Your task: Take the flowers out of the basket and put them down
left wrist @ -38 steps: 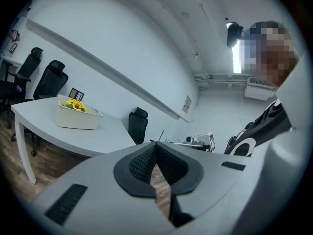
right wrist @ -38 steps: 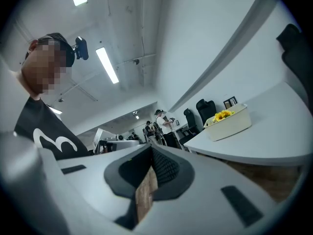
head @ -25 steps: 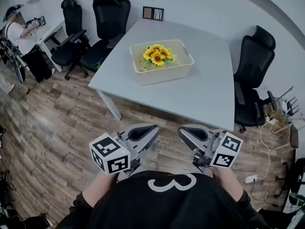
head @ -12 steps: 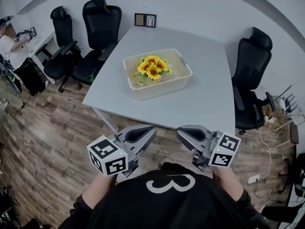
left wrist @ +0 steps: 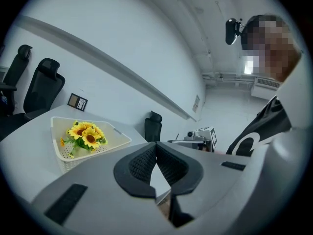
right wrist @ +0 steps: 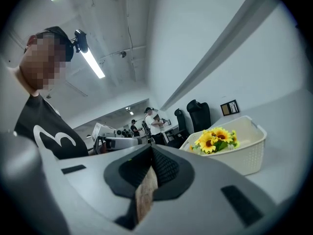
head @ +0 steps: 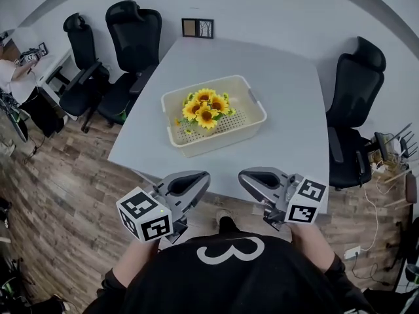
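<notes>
Both sets of jaws are pressed together and gripping nothing. On the left gripper [left wrist: 156, 153] the two dark pads meet in a tight seam, and it's the same on the right gripper [right wrist: 151, 156] (you just see floor through the little gap below the pads). In the head view they sit side by side at the lower middle of the frame, each with its marker cube on the outer side. They're held in front of the person's black shirt [head: 232, 280], just at the near edge of the worktop [head: 288, 110].

The flowers [head: 204, 106], a bunch of yellow sunflowers, are in the cream basket [head: 216, 139], towards its left half. The basket sits near the centre of the frame on the pale grey worktop, well apart from both grippers.

Further out, two black office chairs [head: 134, 38] stand at the upper left and another chair [head: 357, 97] at the right. A small framed picture [head: 198, 28] is at the top, by the worktop's far edge, and there's wood floor [head: 59, 175] on the left.
</notes>
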